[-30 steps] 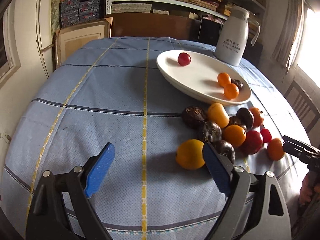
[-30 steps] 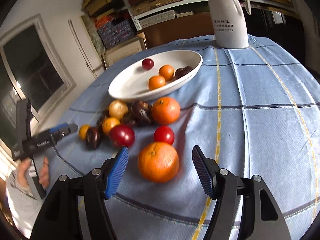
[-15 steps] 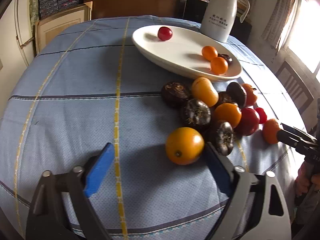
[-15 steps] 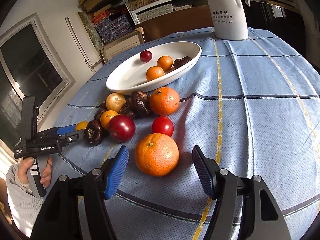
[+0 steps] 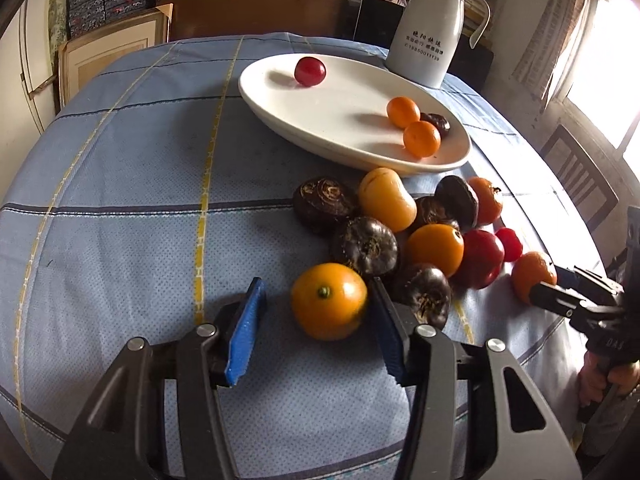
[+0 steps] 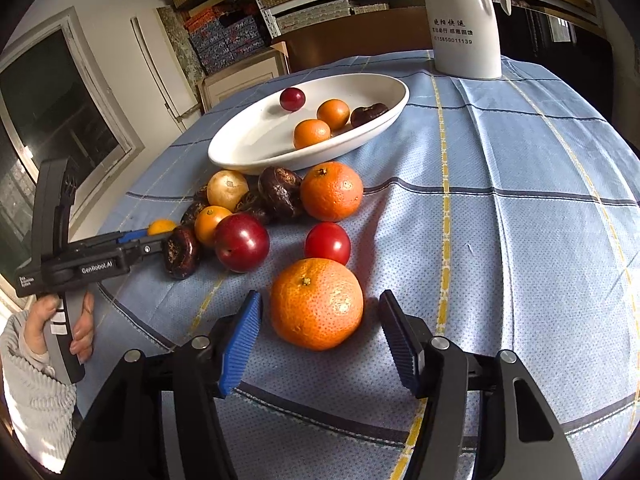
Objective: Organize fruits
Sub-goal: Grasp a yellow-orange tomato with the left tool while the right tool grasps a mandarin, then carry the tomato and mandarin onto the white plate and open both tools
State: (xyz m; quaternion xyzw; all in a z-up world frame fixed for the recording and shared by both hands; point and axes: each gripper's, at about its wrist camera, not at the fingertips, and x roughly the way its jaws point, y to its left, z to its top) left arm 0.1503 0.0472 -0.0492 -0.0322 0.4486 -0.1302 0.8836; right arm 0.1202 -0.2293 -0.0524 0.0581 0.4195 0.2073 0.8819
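Closing in since a second ago, the left gripper [image 5: 316, 332] now brackets the yellow-orange fruit [image 5: 328, 300] at the near end of the pile; its jaws have just been narrowing, the right pad lies against the fruit's side or just beside it, and a gap shows at the left pad, so it is not yet clamped. Earlier that fruit sat beyond the fingertips; now it lies between them. The right gripper [image 6: 320, 328] has hardly shifted, but its jaws have also just drawn in around the big orange [image 6: 317, 303], with a sliver of cloth visible on either side, so it stands open about the fruit. The rest of the loose fruit lies as before: dark brown ones, a plum [image 6: 242, 242], a small red tomato [image 6: 327, 243] and a second orange [image 6: 331, 191] bunched just beside the near rim of the white oval dish [image 5: 304, 128]. In the dish lie a red fruit [image 5: 310, 72] at the far end and two small oranges with a dark one at the end nearer the window. The table wears a blue cloth [image 5: 120, 184] crossed by yellow and dark lines. A white jug [image 5: 430, 36] with printed characters stands at the far edge. Behind are shelves of stacked boxes, a white door and a bright window with a chair below it.
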